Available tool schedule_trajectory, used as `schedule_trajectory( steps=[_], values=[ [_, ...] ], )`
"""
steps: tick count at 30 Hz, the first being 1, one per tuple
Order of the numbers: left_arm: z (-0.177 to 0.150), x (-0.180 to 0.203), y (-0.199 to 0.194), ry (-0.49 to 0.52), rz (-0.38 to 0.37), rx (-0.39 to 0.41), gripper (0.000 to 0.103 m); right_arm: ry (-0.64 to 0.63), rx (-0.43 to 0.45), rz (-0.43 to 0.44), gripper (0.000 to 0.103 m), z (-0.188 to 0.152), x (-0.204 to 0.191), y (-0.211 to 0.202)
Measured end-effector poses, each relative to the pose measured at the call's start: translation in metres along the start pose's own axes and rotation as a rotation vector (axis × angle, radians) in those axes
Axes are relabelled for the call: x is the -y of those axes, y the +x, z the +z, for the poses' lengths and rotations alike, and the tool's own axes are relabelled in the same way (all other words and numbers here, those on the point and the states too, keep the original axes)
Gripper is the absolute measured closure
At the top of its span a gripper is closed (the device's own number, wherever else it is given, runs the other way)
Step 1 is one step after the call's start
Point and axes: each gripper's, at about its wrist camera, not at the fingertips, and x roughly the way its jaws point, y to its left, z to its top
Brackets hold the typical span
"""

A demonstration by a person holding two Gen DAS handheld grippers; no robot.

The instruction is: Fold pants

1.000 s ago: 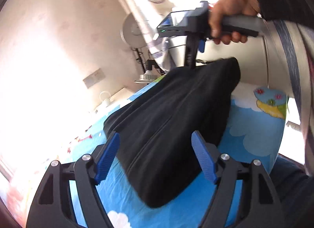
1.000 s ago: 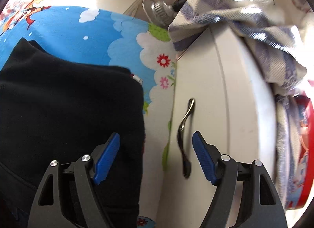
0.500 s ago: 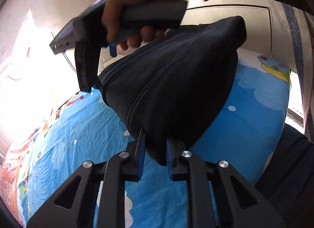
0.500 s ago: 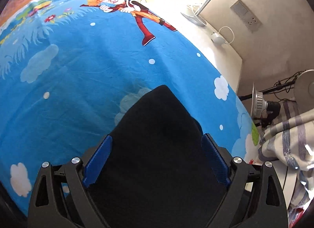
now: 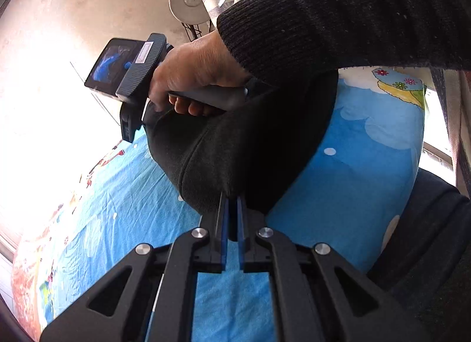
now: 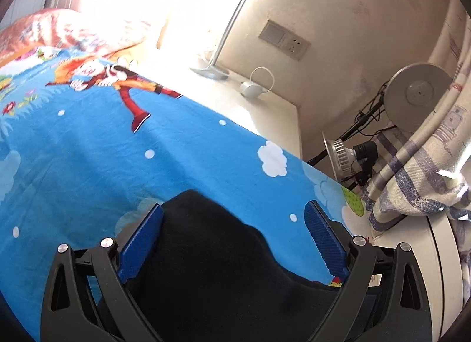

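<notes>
On the blue cartoon-print bedsheet (image 5: 368,171) your folded black pants (image 5: 250,148) lie as a thick, soft fleece bundle. From your left wrist view, the left gripper (image 5: 231,203) has clamped down on the rounded near fold, its blue ribbed pads almost meeting around the cloth. That view also shows your right hand (image 5: 194,77) and black knitted sleeve (image 5: 338,15) reaching over the bundle's far side. Only your right wrist view shows the right gripper (image 6: 234,242): its jaws have just been widening and stand wide apart, straddling a pointed corner of the pants (image 6: 212,253) without pressing it. Past that corner the sheet lies flat and bare to the left and far side. On the right the bed ends beside a white cabinet (image 6: 412,277) draped with checked cloth (image 6: 426,171).
</notes>
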Motion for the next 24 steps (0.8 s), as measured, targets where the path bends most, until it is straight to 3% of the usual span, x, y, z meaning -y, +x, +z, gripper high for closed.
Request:
schedule_trajectory(
  steps=[2, 4, 6, 9, 11, 13, 15, 16, 18, 20, 21, 24],
  values=[
    [0.002, -0.01, -0.014, -0.037, -0.048, 0.022, 0.093, 0.162, 0.058, -0.019, 0.008, 0.001, 0.042, -0.023],
    [0.007, -0.038, -0.033, -0.168, -0.132, 0.068, 0.085, 0.28, 0.04, 0.036, 0.007, -0.014, 0.085, -0.049],
    [0.013, -0.075, -0.038, -0.318, -0.156, 0.086, 0.074, 0.331, 0.004, 0.031, 0.007, -0.043, 0.117, -0.071],
    [0.036, -0.113, -0.011, -0.394, -0.106, 0.066, 0.076, 0.378, -0.048, -0.041, 0.007, -0.095, 0.154, -0.094],
    [0.054, -0.13, 0.023, -0.439, -0.147, 0.044, 0.078, 0.431, -0.071, -0.071, 0.007, -0.129, 0.174, -0.106],
    [0.069, -0.143, 0.067, -0.485, -0.182, -0.021, 0.086, 0.481, -0.102, -0.089, 0.006, -0.158, 0.189, -0.11],
    [0.08, -0.148, 0.119, -0.497, -0.221, -0.122, 0.086, 0.491, -0.165, -0.084, 0.008, -0.182, 0.195, -0.101],
    [0.082, -0.15, 0.144, -0.496, -0.196, -0.184, 0.089, 0.506, -0.199, -0.085, 0.009, -0.194, 0.197, -0.093],
    [0.09, -0.162, 0.167, -0.5, -0.085, -0.243, 0.093, 0.56, -0.224, -0.006, 0.015, -0.215, 0.199, -0.083],
    [0.111, -0.17, 0.17, -0.493, -0.007, -0.235, 0.094, 0.587, -0.202, 0.01, 0.015, -0.225, 0.198, -0.084],
    [0.126, -0.166, 0.169, -0.468, -0.023, -0.21, 0.096, 0.589, -0.2, 0.011, 0.015, -0.226, 0.197, -0.084],
    [0.168, -0.119, 0.165, -0.283, -0.204, -0.128, 0.095, 0.6, -0.2, 0.011, 0.015, -0.228, 0.195, -0.084]
  ],
)
